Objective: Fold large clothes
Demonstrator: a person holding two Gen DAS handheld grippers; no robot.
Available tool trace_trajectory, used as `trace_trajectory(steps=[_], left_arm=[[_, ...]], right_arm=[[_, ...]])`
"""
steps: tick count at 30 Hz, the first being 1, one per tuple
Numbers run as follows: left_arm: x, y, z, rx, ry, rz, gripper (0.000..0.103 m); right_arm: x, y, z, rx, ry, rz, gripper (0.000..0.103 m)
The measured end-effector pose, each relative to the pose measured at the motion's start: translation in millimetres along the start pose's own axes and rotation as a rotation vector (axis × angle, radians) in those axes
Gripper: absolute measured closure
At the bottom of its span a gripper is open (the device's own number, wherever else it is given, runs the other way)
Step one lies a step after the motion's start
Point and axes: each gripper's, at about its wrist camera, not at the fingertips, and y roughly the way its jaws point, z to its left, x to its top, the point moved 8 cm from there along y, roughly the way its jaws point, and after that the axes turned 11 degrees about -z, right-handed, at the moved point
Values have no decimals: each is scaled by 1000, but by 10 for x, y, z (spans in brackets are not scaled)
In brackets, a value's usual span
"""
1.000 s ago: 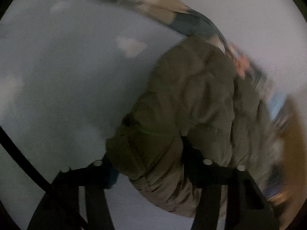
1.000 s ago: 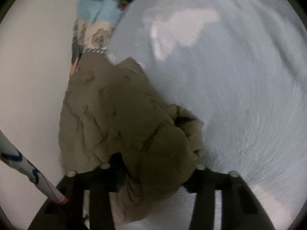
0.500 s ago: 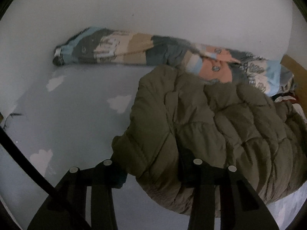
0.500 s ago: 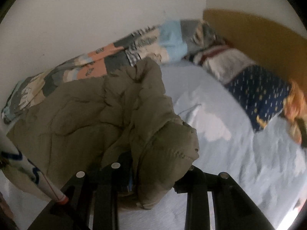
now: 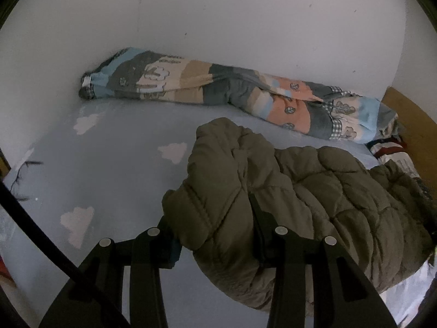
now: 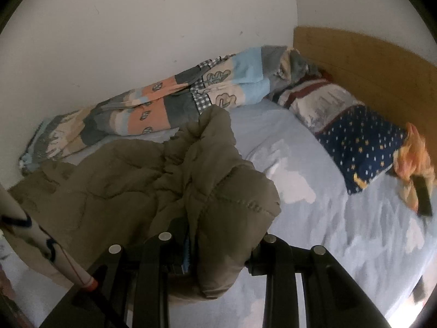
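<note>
Left gripper (image 5: 215, 235): I'm clamping the olive jacket (image 5: 314, 191).
Right gripper (image 6: 218, 243): I'm pinching it too.
Right view only: starry pillow (image 6: 360, 142) is lying by the wooden headboard (image 6: 368, 63).
Surface: cloud-print sheet (image 5: 109, 164), white wall (image 5: 218, 22).

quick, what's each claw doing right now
Left claw: shut on the jacket.
Right claw: shut on the jacket too.
</note>
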Motion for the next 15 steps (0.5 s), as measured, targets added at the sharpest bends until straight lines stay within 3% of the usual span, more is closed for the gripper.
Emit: trace_trajectory(steps=[7, 10, 12, 15], left_arm=[[-303, -270, 153, 9, -40, 49, 62], [-604, -221, 293, 17, -90, 153, 55], [-804, -149, 444, 43, -152, 231, 47], [-1038, -55, 778, 106, -288, 315, 43]], right_arm=[[-258, -306, -153, 25, 97, 48, 72], [-423, -386, -248, 40, 159, 83, 71], [-594, -336, -375, 57, 245, 145, 71], [-996, -136, -617, 59, 434, 303, 66]])
